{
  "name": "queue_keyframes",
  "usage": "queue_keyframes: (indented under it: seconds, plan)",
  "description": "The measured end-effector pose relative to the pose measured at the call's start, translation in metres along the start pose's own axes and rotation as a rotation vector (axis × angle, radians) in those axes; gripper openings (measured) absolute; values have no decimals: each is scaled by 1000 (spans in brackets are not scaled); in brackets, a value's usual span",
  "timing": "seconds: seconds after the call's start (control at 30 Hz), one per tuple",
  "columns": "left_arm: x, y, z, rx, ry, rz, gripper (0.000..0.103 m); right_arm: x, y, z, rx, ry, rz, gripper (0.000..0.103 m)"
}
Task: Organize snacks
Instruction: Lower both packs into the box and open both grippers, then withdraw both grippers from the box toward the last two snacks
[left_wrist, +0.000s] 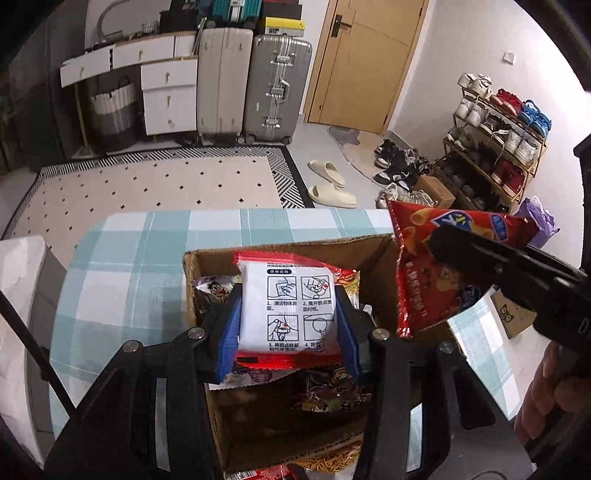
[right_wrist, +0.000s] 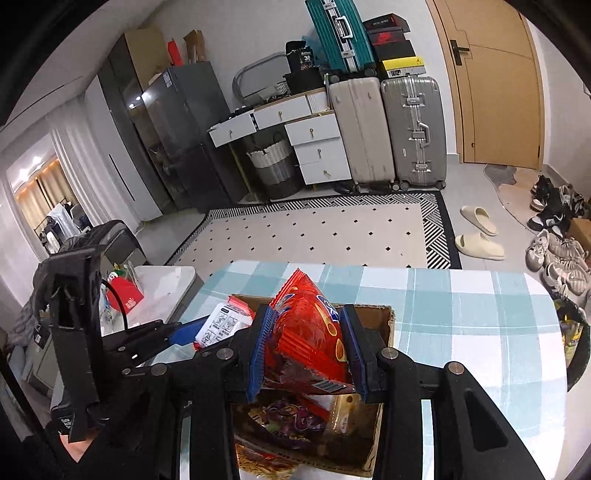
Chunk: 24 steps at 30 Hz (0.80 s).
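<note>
Both claws hang over the cardboard box (left_wrist: 380, 247) low in the frame, left claw (left_wrist: 290, 314) clenched on a white packet (left_wrist: 286, 306), right claw (right_wrist: 308, 349) on a red bag (right_wrist: 306, 332) (crinkly, slippery), so either snack could slip onto the bench (right_wrist: 461, 314).

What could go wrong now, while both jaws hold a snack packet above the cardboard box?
1. The box already holds several packets, so new ones may pile up and slide over its rim onto the checked tablecloth.
2. The right gripper squeezes the red chip bag hard; the chips might get crushed.
3. The left gripper, holding the white packet, is close to the chip bag, so the two could collide over the box.
</note>
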<state>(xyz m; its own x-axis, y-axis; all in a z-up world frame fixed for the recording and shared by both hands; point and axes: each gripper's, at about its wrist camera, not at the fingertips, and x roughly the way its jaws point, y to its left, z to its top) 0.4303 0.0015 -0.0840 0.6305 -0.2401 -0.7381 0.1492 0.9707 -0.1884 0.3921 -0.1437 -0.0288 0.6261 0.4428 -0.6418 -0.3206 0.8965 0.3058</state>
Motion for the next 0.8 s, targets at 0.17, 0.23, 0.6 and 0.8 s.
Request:
queue_keyframes:
  seconds: [0.17, 0.23, 0.6, 0.8]
  plan:
    - [19, 8, 1, -20, 17, -8, 43, 15, -1, -5, 5, 24, -9, 38]
    - [26, 10, 0, -14, 35, 9, 45, 19, 0, -5, 1, 28, -9, 38]
    - [-3, 1, -17, -14, 8, 48, 79, -8, 1, -10, 2, -13, -1, 50]
    - [-38, -17, -27, 22, -28, 67, 79, -41, 12, -14, -21, -56, -8, 58]
